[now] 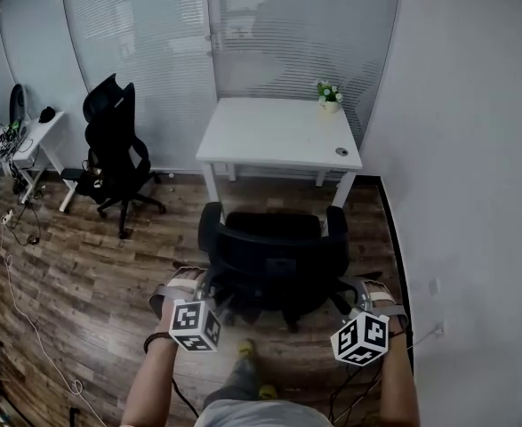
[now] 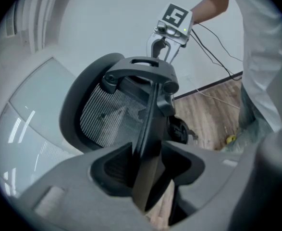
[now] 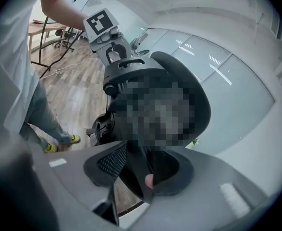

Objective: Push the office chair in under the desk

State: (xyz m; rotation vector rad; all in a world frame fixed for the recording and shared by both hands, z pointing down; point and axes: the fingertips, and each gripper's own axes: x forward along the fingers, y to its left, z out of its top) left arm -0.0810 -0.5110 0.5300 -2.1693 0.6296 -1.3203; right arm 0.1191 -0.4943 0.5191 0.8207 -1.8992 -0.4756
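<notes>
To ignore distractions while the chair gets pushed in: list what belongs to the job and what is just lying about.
Job: office chair; white desk; left gripper; right gripper.
Lying about: second chair; potted plant; side desk; floor cables.

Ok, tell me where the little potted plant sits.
In the head view, the potted plant stands on the white desk's far right corner, close against the glass wall.
</notes>
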